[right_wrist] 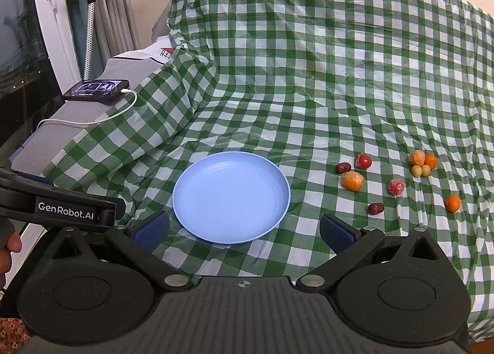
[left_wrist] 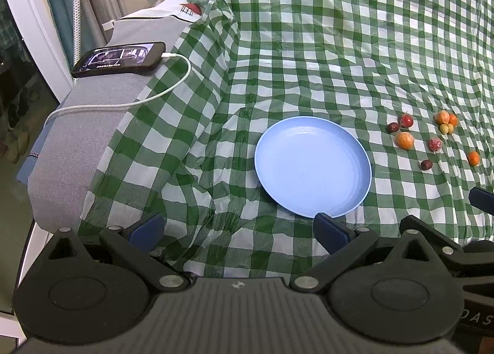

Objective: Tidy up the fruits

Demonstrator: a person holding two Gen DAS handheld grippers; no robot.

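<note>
An empty light blue plate [left_wrist: 311,168] [right_wrist: 231,196] lies on the green-and-white checked cloth. To its right lie several small fruits: an orange one [right_wrist: 352,181], a red one [right_wrist: 363,161], two dark dates [right_wrist: 343,167] [right_wrist: 375,208], a pink wrapped one [right_wrist: 396,187], a small orange one [right_wrist: 452,202] and a far cluster of orange and yellow-green ones [right_wrist: 422,164]. The orange fruit also shows in the left wrist view [left_wrist: 404,140]. My left gripper [left_wrist: 237,230] is open and empty, short of the plate's near-left edge. My right gripper [right_wrist: 244,230] is open and empty at the plate's near edge.
A black phone [left_wrist: 119,59] [right_wrist: 97,91] on a white charging cable [left_wrist: 173,88] lies on a grey cushion at the left. The cloth [right_wrist: 308,76] rises in folds behind the plate. Curtains and a white door frame stand at the far left.
</note>
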